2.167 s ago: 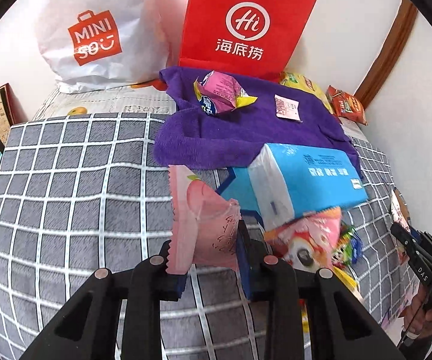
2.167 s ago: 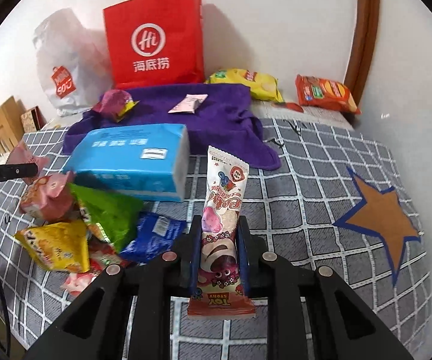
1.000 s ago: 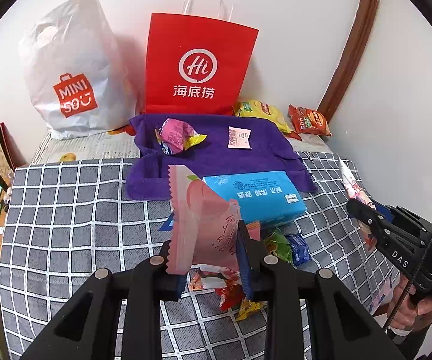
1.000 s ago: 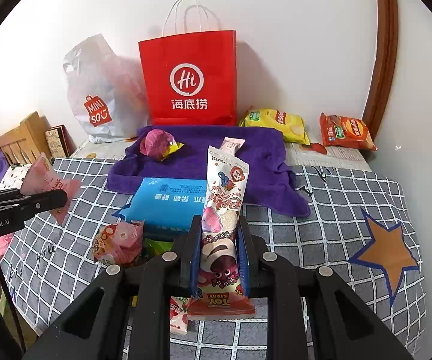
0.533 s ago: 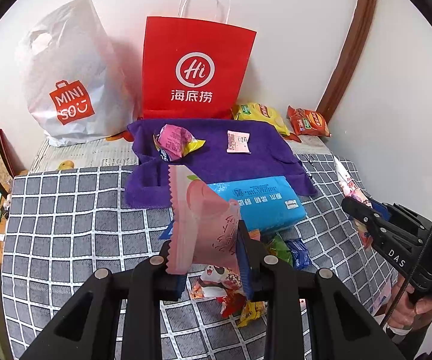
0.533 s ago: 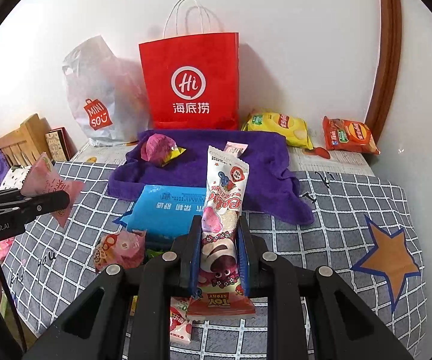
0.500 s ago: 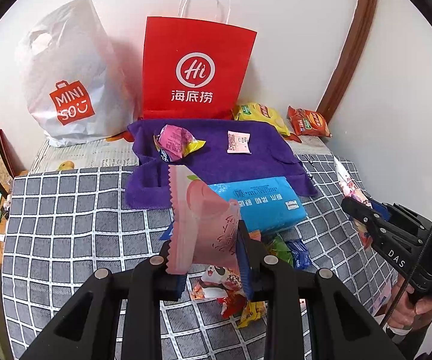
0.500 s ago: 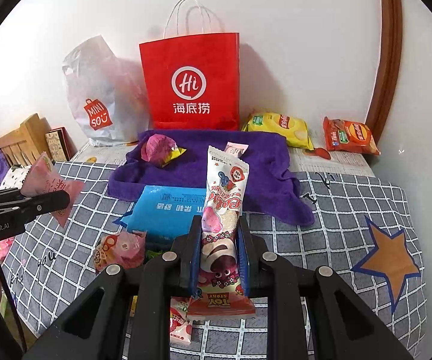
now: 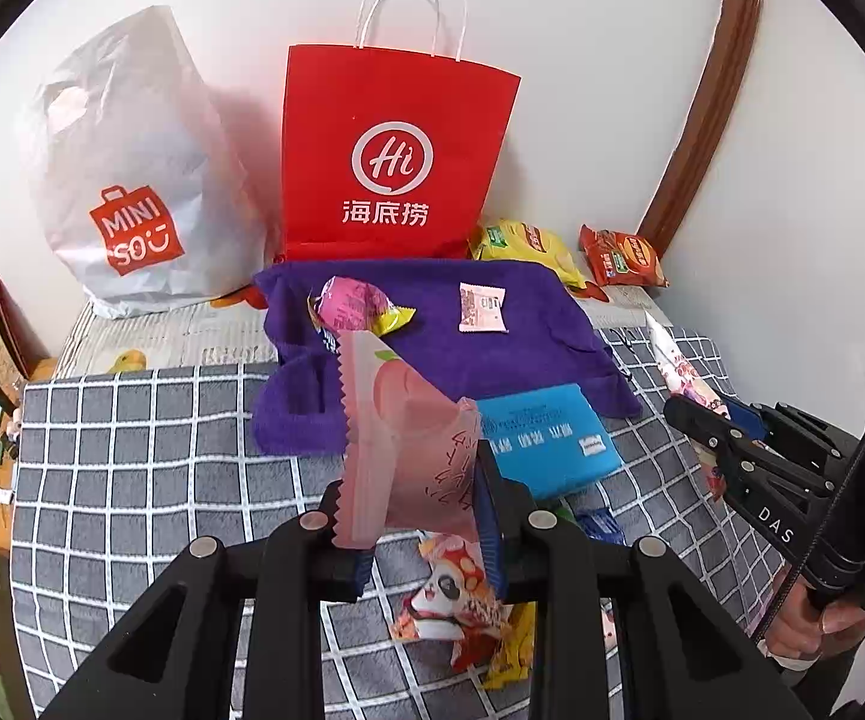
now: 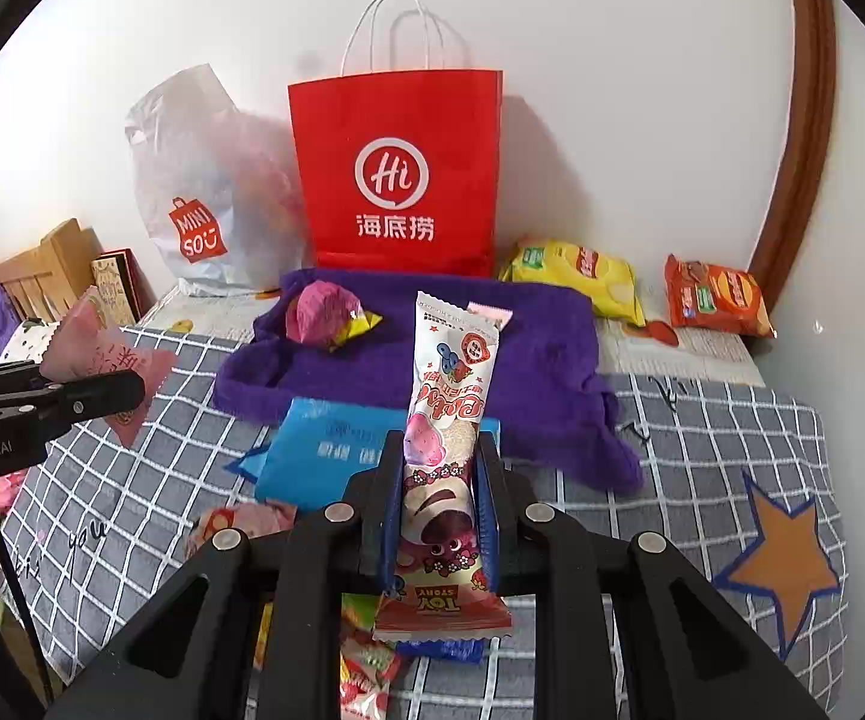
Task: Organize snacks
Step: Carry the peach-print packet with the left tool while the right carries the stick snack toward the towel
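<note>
Both grippers lifted slightly w/ snacks: left gripper (image 9: 417, 501) clamps peach packet (image 9: 399, 438), right gripper (image 10: 439, 495) clamps strawberry bar (image 10: 444, 450) upright.

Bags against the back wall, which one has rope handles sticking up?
The red paper bag printed "Hi", standing upright behind the purple towel. The white Miniso bag left of it is soft plastic with only a cut-out grip.

Both wrist views face the red bag (image 9: 393, 156) from above.
</note>
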{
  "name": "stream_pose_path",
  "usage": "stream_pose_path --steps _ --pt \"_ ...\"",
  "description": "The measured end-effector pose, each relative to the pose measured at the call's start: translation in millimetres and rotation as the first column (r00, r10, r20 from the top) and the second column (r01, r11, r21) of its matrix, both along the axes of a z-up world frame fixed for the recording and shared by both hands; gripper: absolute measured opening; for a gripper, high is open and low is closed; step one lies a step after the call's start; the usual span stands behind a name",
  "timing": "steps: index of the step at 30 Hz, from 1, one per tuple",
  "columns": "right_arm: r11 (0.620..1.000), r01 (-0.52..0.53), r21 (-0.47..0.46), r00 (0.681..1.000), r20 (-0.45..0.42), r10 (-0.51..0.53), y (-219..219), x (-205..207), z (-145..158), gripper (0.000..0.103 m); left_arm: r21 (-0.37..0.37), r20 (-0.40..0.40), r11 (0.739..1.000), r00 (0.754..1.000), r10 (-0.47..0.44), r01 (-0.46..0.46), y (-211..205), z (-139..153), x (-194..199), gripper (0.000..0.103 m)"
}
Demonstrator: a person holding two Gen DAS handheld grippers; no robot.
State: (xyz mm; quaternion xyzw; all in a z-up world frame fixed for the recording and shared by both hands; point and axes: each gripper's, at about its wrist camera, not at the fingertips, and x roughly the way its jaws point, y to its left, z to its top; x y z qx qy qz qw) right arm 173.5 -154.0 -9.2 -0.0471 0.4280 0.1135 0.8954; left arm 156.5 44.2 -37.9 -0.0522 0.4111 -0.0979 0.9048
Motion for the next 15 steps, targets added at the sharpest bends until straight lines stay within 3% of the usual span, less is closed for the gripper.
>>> stream_pose_path --steps 15 --pt "1.0 0.013 -0.004 1.0 -0.003 -0.013 -3 77 -6 0.021 0.027 -0.01 0.999 1.0 0.016 -0.016 1 2 69 0.027"
